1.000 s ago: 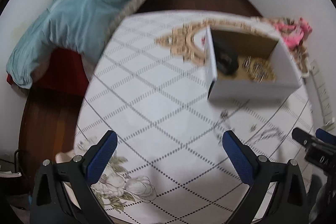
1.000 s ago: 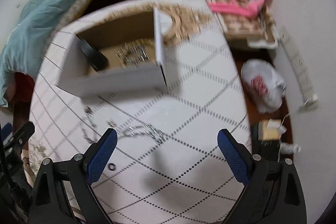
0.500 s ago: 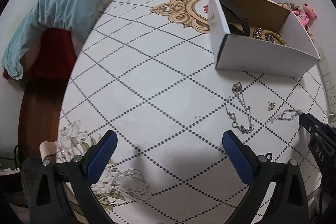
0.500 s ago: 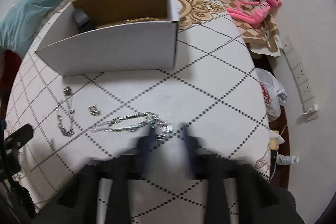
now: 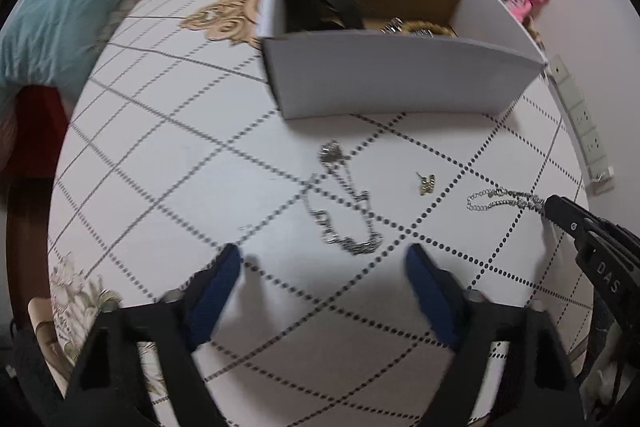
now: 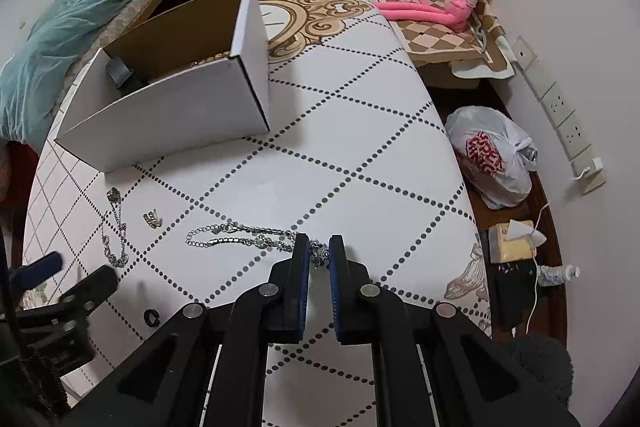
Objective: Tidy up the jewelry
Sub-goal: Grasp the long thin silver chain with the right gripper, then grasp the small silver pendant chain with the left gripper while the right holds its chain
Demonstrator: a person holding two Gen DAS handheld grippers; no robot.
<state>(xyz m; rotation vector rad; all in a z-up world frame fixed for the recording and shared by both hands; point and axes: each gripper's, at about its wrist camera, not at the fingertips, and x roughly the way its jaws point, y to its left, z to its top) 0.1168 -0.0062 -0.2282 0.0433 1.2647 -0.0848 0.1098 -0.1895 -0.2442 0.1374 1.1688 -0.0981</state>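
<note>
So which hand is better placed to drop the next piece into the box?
Right. The right gripper is already shut on the silver bracelet; the left gripper, jaws closing, hasn't pinched the necklace.

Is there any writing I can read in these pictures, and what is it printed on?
"DAS" – white letters on the black right gripper, seen from the left wrist view.
Red lettering on the white plastic bag beside the table: crumpled, not readable.
Yellow packet on the floor: no print legible.
White box, jewelry and wall sockets: no text visible.
</note>
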